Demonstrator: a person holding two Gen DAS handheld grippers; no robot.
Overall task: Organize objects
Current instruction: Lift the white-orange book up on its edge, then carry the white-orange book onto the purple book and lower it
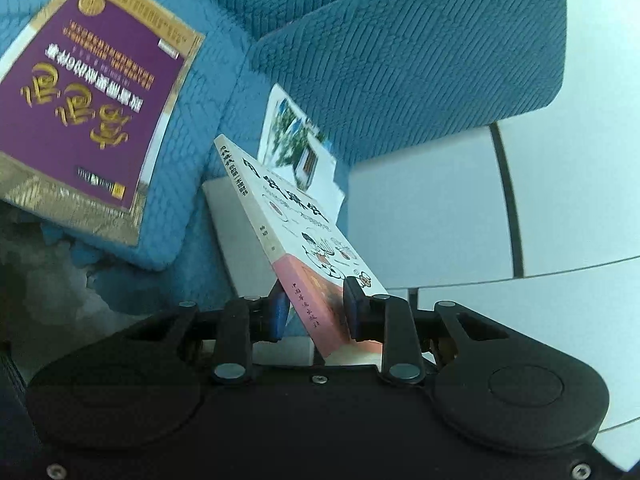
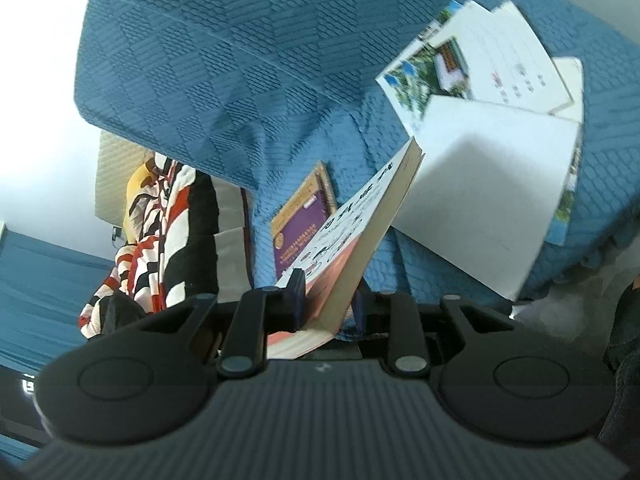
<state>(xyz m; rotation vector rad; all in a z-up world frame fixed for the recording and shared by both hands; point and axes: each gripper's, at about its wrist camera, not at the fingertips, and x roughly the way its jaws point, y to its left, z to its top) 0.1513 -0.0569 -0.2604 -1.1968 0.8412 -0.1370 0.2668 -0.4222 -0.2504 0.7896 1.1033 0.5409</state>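
Book (image 1: 304, 248) between both tools' pads.

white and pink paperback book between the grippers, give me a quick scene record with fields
held item: white and pink paperback book with cartoon cover, tilted, lifted off the seat
left hand-held gripper: shut on the book's pink end
right hand-held gripper: shut on the same book, page edge showing
surface: blue textured fabric sofa
other items: purple and gold hardcover book lying flat on the sofa cushion; open white booklet with a garden photo on the sofa
background: red, white and black patterned cloth beside the sofa
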